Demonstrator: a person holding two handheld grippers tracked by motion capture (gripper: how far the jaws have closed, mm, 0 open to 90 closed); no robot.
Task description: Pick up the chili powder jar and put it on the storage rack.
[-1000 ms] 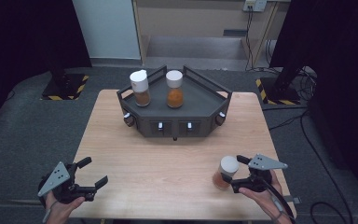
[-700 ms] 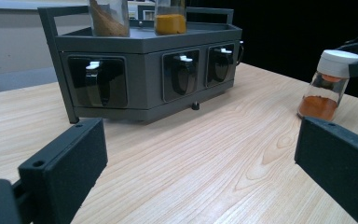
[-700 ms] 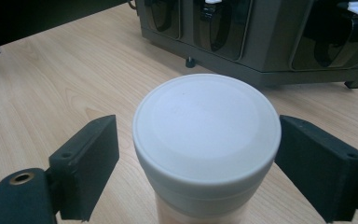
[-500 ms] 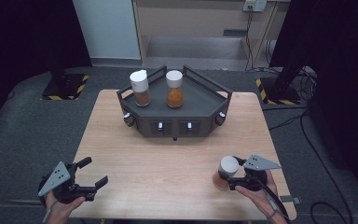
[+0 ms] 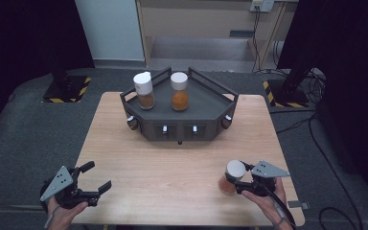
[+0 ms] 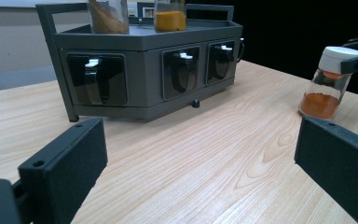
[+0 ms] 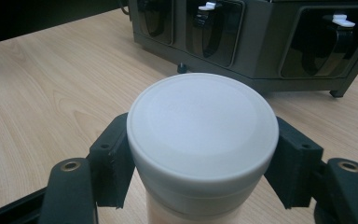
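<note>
A glass spice jar (image 5: pixel 231 183) with a white cap and orange powder stands near the table's front right corner. My right gripper (image 5: pixel 237 179) is shut on it just under the cap; its jaws have just been closing around it. In the right gripper view the white cap (image 7: pixel 203 126) sits between both pads (image 7: pixel 114 163). My left gripper (image 5: pixel 96 176) hovers open at the front left with nothing in it. The left gripper view shows its wide jaws (image 6: pixel 200 168) and the held jar (image 6: pixel 326 88) at the far right.
A dark grey rack (image 5: pixel 206 103) with small drawers stands at the table's back middle. It carries two white-capped jars, one of brown powder (image 5: pixel 143 90) and one of orange powder (image 5: pixel 179 91). Bare wood lies between the rack (image 6: pixel 144 44) and both grippers.
The right gripper's jaws have closed onto the jar by its cap. The left gripper has not moved.
</note>
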